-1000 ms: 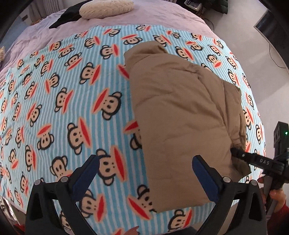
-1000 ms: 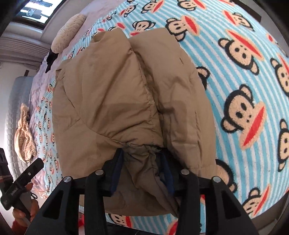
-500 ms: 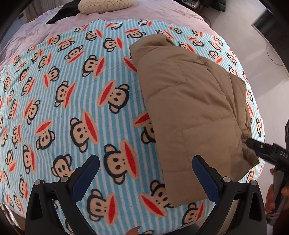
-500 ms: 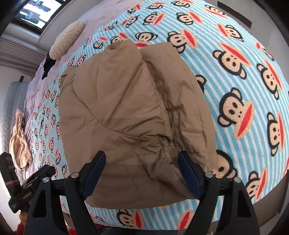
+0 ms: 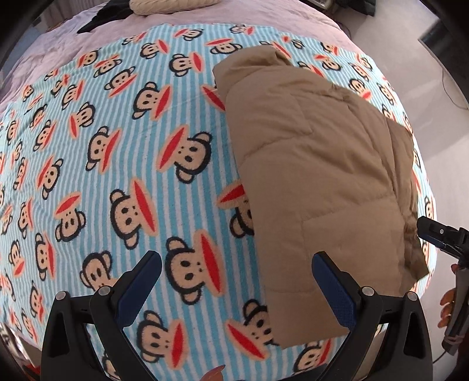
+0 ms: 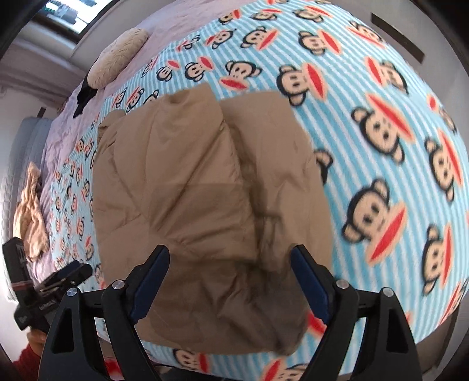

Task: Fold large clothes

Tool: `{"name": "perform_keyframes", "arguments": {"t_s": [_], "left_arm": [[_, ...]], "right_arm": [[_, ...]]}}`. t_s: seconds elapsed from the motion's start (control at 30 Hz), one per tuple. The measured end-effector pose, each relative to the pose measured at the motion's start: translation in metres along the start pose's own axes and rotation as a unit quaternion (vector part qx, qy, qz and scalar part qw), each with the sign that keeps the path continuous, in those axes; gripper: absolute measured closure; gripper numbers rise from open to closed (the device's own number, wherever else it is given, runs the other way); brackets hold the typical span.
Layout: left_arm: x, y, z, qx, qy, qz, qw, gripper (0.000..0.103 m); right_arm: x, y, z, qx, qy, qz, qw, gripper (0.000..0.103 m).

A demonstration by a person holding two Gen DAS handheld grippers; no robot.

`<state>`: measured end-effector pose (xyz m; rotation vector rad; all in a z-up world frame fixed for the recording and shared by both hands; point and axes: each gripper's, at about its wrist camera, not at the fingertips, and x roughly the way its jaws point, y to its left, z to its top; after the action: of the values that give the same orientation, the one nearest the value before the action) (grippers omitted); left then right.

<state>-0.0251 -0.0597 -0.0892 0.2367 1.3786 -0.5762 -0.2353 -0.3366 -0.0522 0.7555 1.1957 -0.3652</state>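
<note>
A tan padded jacket [image 5: 316,181] lies folded into a long block on the monkey-print striped blanket [image 5: 123,164]. My left gripper [image 5: 234,281] hangs open above the blanket, its right finger over the jacket's near left edge, with nothing between its fingers. In the right wrist view the jacket [image 6: 199,199] fills the middle, its bunched hem nearest me. Above that hem my right gripper [image 6: 230,263] is wide open and clear of the cloth. Each gripper shows in the other's view: the right gripper [image 5: 439,237] at the jacket's right corner, the left gripper [image 6: 64,278] at its left.
A cream pillow [image 6: 117,58] and a dark garment [image 6: 83,96] lie at the head of the bed on a lilac sheet [image 5: 263,14]. A beige cloth [image 6: 29,211] is crumpled by the far side. Pale floor [image 5: 433,102] lies beyond the bed's edge.
My right gripper let go of the jacket's bunched hem, opened wide and rose off it. The hem now lies loose on the bed. The left gripper stayed open.
</note>
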Motion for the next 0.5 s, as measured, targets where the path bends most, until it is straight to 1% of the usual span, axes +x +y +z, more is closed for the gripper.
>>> {"name": "perform_keyframes", "arguments": {"t_s": [0.1, 0.23, 0.33, 0.4, 0.43, 0.5], "left_arm": [[0.003, -0.004, 0.003, -0.002, -0.001, 0.004, 1.0000, 0.001], [0.009, -0.006, 0.008, -0.009, 0.004, -0.011, 0.9999, 0.001], [0.013, -0.010, 0.011, -0.004, 0.005, -0.023, 0.9997, 0.001], [0.017, -0.011, 0.014, -0.003, 0.010, -0.039, 0.9992, 0.001], [0.019, -0.010, 0.015, -0.005, 0.014, -0.049, 0.9987, 0.001], [0.027, -0.008, 0.019, -0.011, 0.026, -0.071, 0.9971, 0.001]], "right_arm": [[-0.001, -0.007, 0.015, -0.005, -0.004, 0.001, 1.000, 0.016], [0.005, -0.024, 0.029, 0.007, 0.018, 0.010, 1.000, 0.016], [0.010, -0.038, 0.033, 0.015, 0.028, 0.011, 0.999, 0.016], [0.016, -0.053, 0.034, 0.026, 0.036, 0.009, 0.999, 0.016], [0.019, -0.058, 0.034, 0.031, 0.040, 0.011, 0.999, 0.013], [0.032, -0.076, 0.036, 0.050, 0.058, 0.017, 0.997, 0.000]]}}
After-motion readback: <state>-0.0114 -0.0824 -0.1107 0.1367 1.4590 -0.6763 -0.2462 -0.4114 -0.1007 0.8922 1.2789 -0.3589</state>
